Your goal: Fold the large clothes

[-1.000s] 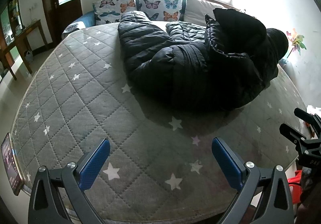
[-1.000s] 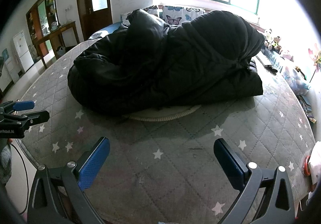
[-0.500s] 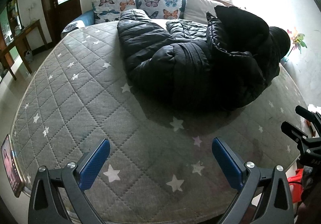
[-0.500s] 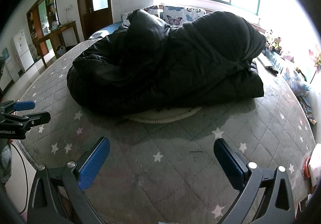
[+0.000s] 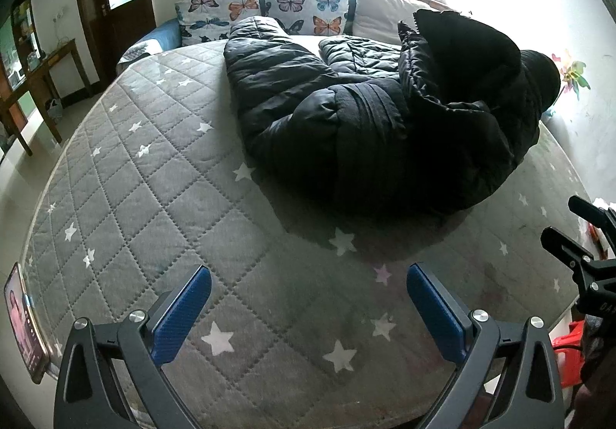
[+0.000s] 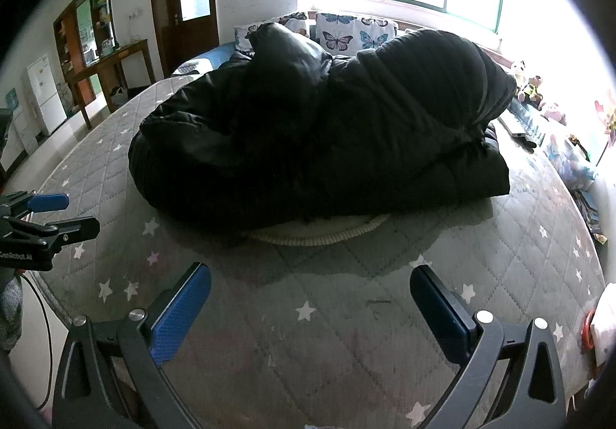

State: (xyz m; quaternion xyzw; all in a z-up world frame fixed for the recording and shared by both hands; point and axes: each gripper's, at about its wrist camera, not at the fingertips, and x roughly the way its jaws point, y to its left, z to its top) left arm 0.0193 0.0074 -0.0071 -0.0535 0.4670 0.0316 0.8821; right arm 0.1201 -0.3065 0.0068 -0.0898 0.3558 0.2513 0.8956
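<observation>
Since a second ago both views creep slightly nearer | black down coat (image 5: 369, 129) heaped mid-far on grey star-quilted mattress (image 5: 161, 190) | butterfly pillows (image 5: 308, 5), window far; door, wooden desk left | phone (image 5: 23, 321) near-left edge | left gripper (image 5: 308, 307) and right gripper (image 6: 310, 307) jaws wide, empty | "GenRobot.AI" on left gripper.
</observation>
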